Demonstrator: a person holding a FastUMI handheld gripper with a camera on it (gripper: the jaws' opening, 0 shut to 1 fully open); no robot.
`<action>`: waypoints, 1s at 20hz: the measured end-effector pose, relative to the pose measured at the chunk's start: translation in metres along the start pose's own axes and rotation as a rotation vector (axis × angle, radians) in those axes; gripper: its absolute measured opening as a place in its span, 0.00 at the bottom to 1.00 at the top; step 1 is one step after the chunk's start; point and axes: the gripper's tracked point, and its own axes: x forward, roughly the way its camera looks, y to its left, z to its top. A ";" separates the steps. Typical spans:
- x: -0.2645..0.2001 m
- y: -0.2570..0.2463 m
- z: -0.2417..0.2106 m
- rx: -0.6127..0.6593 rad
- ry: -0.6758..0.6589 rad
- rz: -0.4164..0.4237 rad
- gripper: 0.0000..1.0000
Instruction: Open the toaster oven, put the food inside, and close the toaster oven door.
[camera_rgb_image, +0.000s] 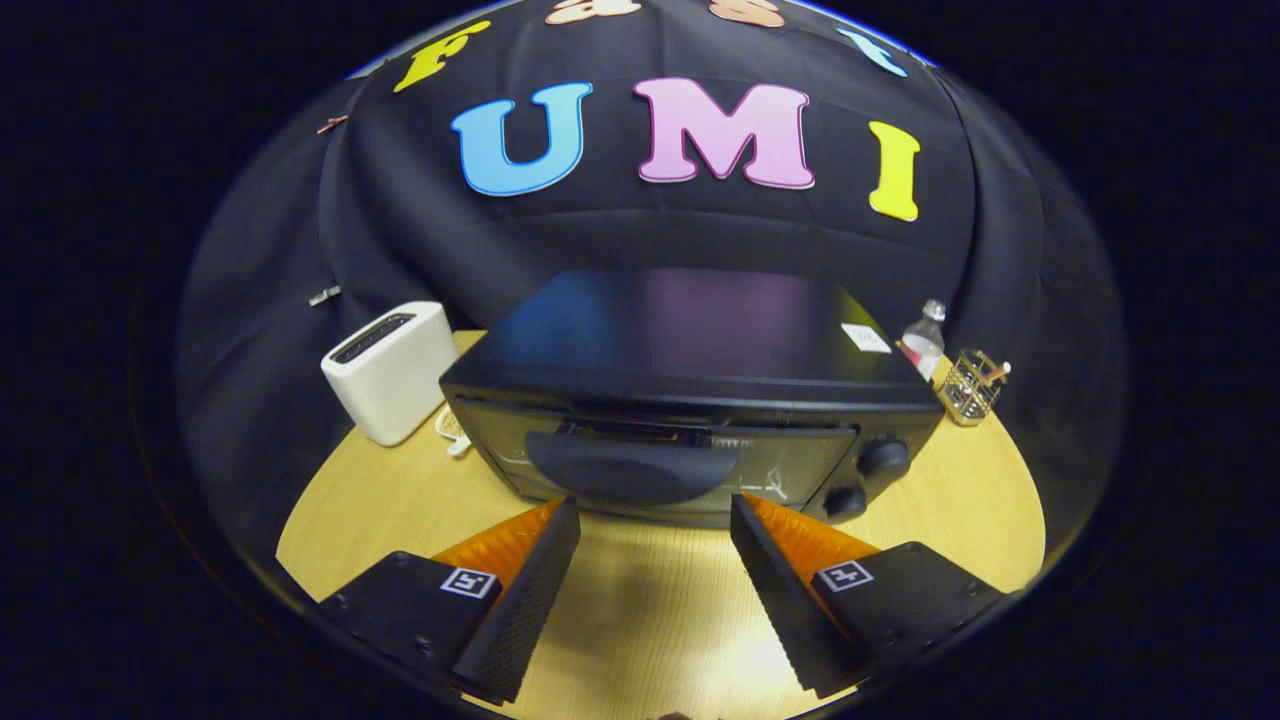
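While the toaster oven (690, 400) is seen at frame centre with its door (650, 465) shut, the gripper (655, 515) is held spread and empty before the handle (630, 473); no food is seen, so the stage is left unjudged.

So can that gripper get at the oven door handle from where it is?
Probably yes: the gripper is open, the handle sits just ahead between its fingers, and only bare table lies between them.

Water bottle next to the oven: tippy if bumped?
Probably. The bottle is tall, narrow and upright, so likely light and easy to tip. It would probably roll once down. The open gripper sits in front of the oven, away from it.
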 end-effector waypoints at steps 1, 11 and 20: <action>-0.005 0.002 0.013 -0.007 -0.035 0.007 1.00; -0.132 -0.048 0.077 0.041 -0.333 -0.040 0.99; -0.202 -0.098 0.132 0.106 -0.466 -0.132 0.99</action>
